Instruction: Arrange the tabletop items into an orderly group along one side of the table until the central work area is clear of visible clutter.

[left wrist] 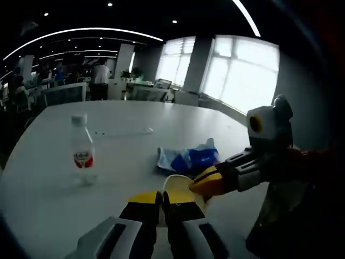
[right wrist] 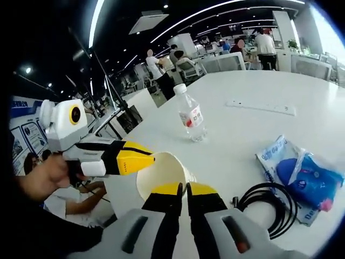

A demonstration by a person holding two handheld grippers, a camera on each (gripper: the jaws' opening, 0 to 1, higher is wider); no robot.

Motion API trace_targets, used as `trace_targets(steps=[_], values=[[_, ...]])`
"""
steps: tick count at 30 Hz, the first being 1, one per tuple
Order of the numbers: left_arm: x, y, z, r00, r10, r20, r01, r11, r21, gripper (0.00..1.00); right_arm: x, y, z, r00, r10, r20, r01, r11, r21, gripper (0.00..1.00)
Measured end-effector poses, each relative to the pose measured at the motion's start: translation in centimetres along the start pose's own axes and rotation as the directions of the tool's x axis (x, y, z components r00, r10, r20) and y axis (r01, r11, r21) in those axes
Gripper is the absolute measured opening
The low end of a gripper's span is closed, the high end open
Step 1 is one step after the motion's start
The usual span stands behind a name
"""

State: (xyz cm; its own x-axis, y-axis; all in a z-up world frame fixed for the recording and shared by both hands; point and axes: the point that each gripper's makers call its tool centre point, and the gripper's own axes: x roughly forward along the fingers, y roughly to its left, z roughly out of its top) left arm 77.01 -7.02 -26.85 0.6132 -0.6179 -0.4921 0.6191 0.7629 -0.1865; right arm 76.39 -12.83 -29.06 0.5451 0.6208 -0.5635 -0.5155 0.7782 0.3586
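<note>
Paper cup (left wrist: 180,189), pale and thin-walled, sits just ahead of the left tongs (left wrist: 163,197) in the left gripper view, near the bench (left wrist: 48,205) edge closest to the person. The left tongs look pressed together, nothing between them. From the right, the other gripper's yellow tip reaches the cup's rim and seems to touch it, though the fisheye blur makes that contact hard to confirm. Further in stand a small water bottle (left wrist: 82,150), upright, and a crumpled blue and white packet (left wrist: 188,158), well apart from each other.

Right gripper view: the same cup (right wrist: 161,175) lies on its side, mouth open toward the camera, directly before the right tongs (right wrist: 182,190), which are closed with only a thin slit between them and hold nothing. The left gripper's yellow nose meets the cup's rim from the left. A coiled black cable (right wrist: 268,208) rests beside the blue packet (right wrist: 302,175), and the bottle (right wrist: 190,114) stands beyond.

I judge the cup light and easily crushed, likely to roll; a gentle pinch across the rim wall suits it. The bottle is stiffer and takes a grip at its waist; the packet is soft and slippery.
</note>
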Motion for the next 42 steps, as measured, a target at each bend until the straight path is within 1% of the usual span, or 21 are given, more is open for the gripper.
trace_targets(steps=[2, 3, 5, 8, 10, 13, 15, 19, 22, 25, 29, 32, 34, 37, 38, 42], values=[[0.1, -0.1, 0.1, 1.0, -0.01, 0.003, 0.01, 0.999, 0.041, 0.04, 0.0, -0.1, 0.0, 1.0, -0.009, -0.001, 0.009, 1.0, 0.004, 0.0], [0.1, -0.5, 0.3, 0.999, -0.035, 0.01, 0.033, 0.995, 0.099, 0.05, -0.1, -0.2, 0.0, 1.0, -0.017, -0.002, 0.017, 1.0, 0.002, 0.0], [0.1, -0.7, 0.4, 0.999, -0.041, 0.011, 0.039, 0.989, 0.144, 0.09, 0.0, -0.2, 0.0, 1.0, -0.017, -0.007, 0.017, 1.0, 0.004, 0.0], [0.1, -1.2, 0.4, 0.998, -0.06, 0.009, 0.057, 0.984, 0.171, 0.14, 0.0, -0.4, -0.1, 1.0, -0.028, -0.012, 0.028, 1.0, -0.003, 0.0], [0.0, -1.4, 0.5, 0.998, -0.054, 0.01, 0.051, 0.98, 0.192, 0.18, 0.0, -0.4, -0.1, 1.0, -0.028, -0.014, 0.028, 1.0, -0.004, 0.0], [-0.2, -1.6, 0.3, 0.998, -0.059, -0.002, 0.058, 0.976, 0.212, 0.25, 0.0, -0.7, 0.1, 0.999, -0.036, -0.015, 0.036, 0.999, -0.002, 0.0], [-0.4, -1.6, 0.1, 0.998, -0.059, -0.007, 0.059, 0.972, 0.228, 0.26, 0.2, -0.9, 0.3, 0.999, -0.037, -0.015, 0.037, 0.999, -0.002, 0.0], [-0.7, -1.5, -0.4, 0.998, -0.056, -0.025, 0.06, 0.968, 0.243, 0.35, 0.3, -1.1, 0.8, 0.999, -0.041, -0.015, 0.04, 0.999, -0.01, 0.0], [-1.0, -1.3, -0.8, 0.998, -0.048, -0.038, 0.056, 0.967, 0.247, 0.37, 0.5, -1.1, 1.2, 0.999, -0.042, -0.018, 0.042, 0.999, -0.021, 0.0], [-1.4, -1.0, -0.8, 0.998, -0.043, -0.033, 0.05, 0.975, 0.217, 0.37, 0.6, -1.2, 1.9, 0.999, -0.043, -0.021, 0.042, 0.998, -0.043, 0.0], [-1.6, -0.9, -1.0, 0.999, -0.034, -0.04, 0.041, 0.977, 0.207, 0.41, 0.8, -1.3, 2.8, 0.999, -0.039, -0.022, 0.037, 0.998, -0.058, 0.0], [-1.7, -0.6, -1.4, 0.998, -0.03, -0.056, 0.039, 0.983, 0.182, 0.46, 0.9, -1.4, 3.4, 0.999, -0.037, -0.018, 0.036, 0.997, -0.073, 0.0], [-1.7, -0.5, -1.5, 0.998, -0.027, -0.064, 0.038, 0.983, 0.182, 0.48, 1.1, -1.4, 4.0, 0.999, -0.037, -0.012, 0.036, 0.996, -0.079, 0.0], [-1.7, -0.5, -1.4, 0.997, -0.035, -0.063, 0.045, 0.983, 0.178, 0.5, 1.5, -1.8, 4.8, 0.999, -0.036, -0.012, 0.034, 0.995, -0.089, 0.0], [-1.7, -0.6, -1.4, 0.997, -0.047, -0.063, 0.057, 0.982, 0.181, 0.51, 1.6, -1.8, 5.2, 0.999, -0.033, -0.011, 0.032, 0.995, -0.096, 0.0], [-1.7, -0.9, -1.1, 0.996, -0.057, -0.07, 0.069, 0.978, 0.196, 0.59, 1.7, -2.0, 6.0, 0.999, -0.04, -0.015, 0.038, 0.993, -0.111, 0.0]])
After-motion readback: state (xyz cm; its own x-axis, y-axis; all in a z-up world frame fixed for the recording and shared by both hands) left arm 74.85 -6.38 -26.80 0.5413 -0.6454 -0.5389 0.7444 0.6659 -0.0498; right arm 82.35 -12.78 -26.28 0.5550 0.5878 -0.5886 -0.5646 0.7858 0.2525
